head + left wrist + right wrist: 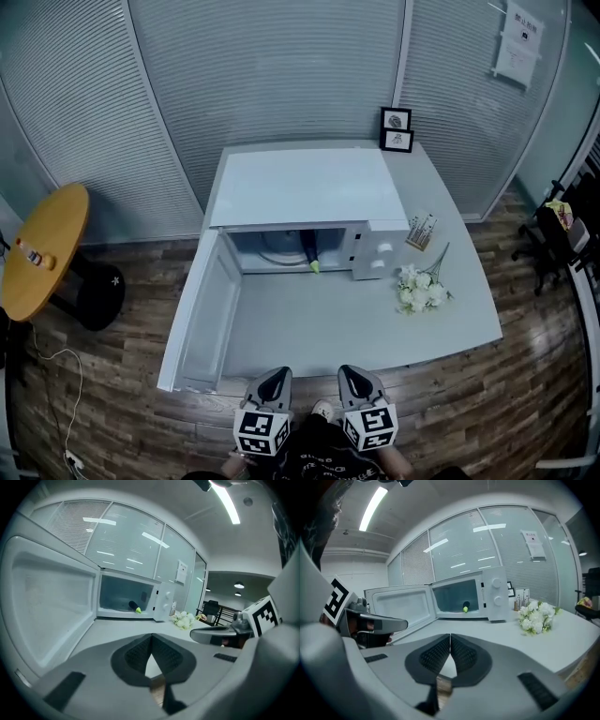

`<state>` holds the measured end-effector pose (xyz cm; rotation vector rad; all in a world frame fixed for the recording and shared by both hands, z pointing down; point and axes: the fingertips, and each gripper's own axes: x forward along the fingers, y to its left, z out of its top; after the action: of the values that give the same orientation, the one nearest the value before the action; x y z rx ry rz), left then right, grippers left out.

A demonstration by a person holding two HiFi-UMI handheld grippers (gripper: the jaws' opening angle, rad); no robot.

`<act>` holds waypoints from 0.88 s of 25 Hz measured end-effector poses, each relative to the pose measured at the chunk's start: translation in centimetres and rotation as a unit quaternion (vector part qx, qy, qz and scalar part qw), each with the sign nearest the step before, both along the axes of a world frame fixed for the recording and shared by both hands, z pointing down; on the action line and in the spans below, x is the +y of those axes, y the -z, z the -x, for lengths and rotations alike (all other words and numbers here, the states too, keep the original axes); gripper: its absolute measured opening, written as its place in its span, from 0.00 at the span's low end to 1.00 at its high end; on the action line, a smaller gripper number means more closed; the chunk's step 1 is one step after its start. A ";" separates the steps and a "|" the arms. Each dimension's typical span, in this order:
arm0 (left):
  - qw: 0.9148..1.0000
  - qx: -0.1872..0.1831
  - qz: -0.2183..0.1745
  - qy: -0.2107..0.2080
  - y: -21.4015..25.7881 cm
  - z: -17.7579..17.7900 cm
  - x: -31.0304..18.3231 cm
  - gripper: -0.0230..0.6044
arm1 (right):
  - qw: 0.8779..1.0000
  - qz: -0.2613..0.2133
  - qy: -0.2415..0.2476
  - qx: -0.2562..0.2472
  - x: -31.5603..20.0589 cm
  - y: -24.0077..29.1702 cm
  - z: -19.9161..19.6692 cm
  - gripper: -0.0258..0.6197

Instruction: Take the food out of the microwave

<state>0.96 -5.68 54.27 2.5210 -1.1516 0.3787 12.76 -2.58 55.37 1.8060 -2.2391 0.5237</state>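
Noting status: the access step looks done, the removal not yet begun. The grey table (450,319) carries the white microwave (300,187). Its door (202,309) stands swung fully open to the left, so the cavity is exposed.

The left gripper (276,377) and right gripper (354,375) are side by side over the table's near edge, well apart from the cavity. Each has its jaws pressed together with nothing between them.

Judged remaining: reach in, part the jaws, grip the food, carry it out.

The food (310,251) is a dark, elongated, eggplant-like item with a yellow-green end. It lies inside the cavity, in its right part near the control-panel side. Its long axis runs back to front. The green end points out toward the opening, the dark end toward the rear wall.
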 end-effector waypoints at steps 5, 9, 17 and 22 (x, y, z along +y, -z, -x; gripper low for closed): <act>1.000 -0.008 -0.005 0.025 -0.2 -1.1 -0.9 0.05 | 1.000 -0.002 0.016 0.003 -1.0 -0.1 -2.1 0.05; 0.999 -0.009 -0.004 0.038 0.0 -1.4 -1.5 0.05 | 1.000 0.002 0.016 -0.006 -1.1 -0.3 -2.9 0.05; 0.999 -0.014 -0.007 0.052 -0.1 -1.5 -3.5 0.05 | 1.000 0.006 0.027 -0.012 -2.9 -0.1 -3.2 0.05; 0.998 -0.006 -0.009 0.054 0.1 -1.8 -5.4 0.05 | 1.000 0.007 0.019 -0.010 -4.8 0.1 -3.8 0.05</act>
<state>2.74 -11.10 54.15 2.4621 -1.2963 0.3569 16.53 -7.40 55.28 1.7544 -2.2728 0.5513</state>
